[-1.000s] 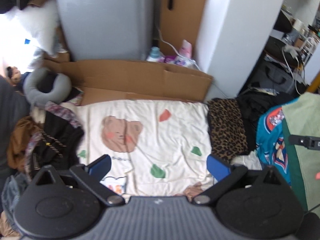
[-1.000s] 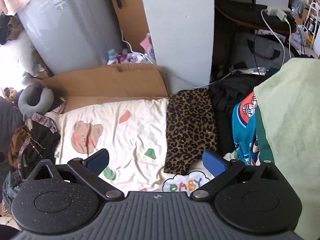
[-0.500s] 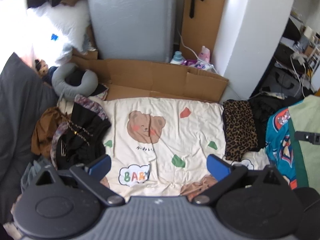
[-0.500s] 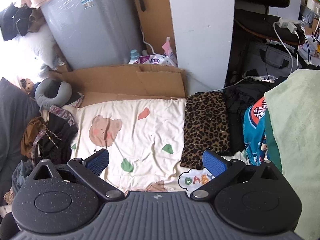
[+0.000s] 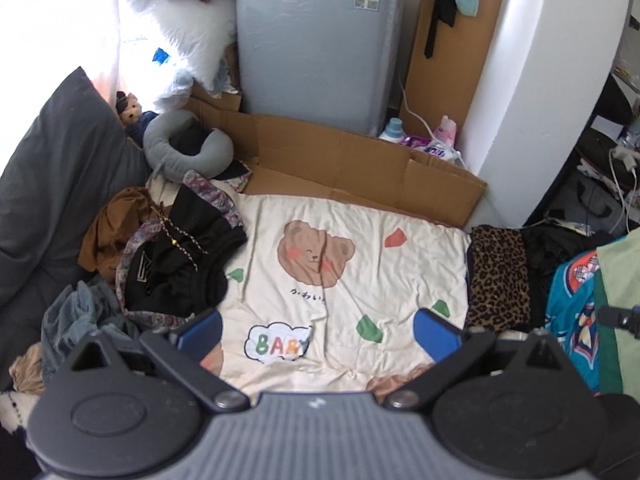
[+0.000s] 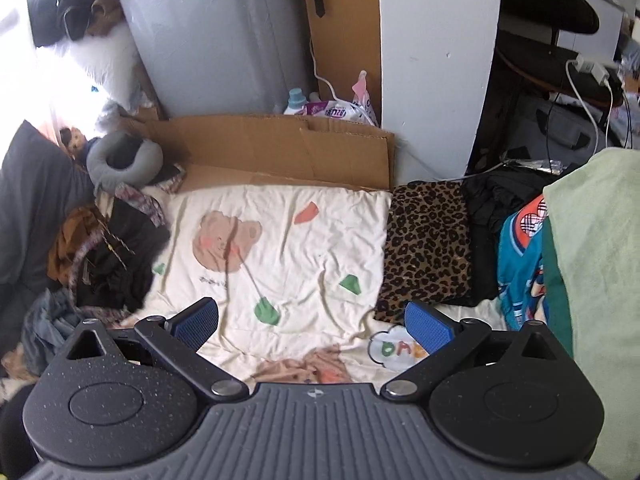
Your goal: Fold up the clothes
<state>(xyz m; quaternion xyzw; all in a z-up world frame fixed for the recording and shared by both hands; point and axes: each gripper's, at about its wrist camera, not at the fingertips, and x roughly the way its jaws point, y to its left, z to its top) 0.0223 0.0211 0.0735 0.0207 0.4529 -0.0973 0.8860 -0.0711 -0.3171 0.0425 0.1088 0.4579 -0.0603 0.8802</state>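
Below both grippers, spread flat: a cream blanket [image 5: 352, 280] with a brown bear face, green and red shapes, and a "BABY" cloud. Left gripper [image 5: 318, 330] hanging over the blanket, jaws wide apart, holding nothing. Right gripper [image 6: 312, 320] the same, jaws wide apart, nothing between the blue pads [image 6: 426, 326]. Off to the left of the jaws, a messy pile of clothes [image 5: 176, 264], black, brown and flowery, not folded. Off to the right of the jaws, a leopard-spot cloth [image 6: 428, 240] lying flat, touching the blanket's edge. Just past that, a black cloth [image 6: 492, 208], then a bright blue shirt [image 6: 520, 268] and a pale green cloth [image 6: 600, 260] at the far right. Ahead of the jaws, past the blanket, flat brown cardboard [image 5: 352, 160], a grey neck pillow [image 5: 188, 152] and a tall grey machine [image 5: 316, 36].
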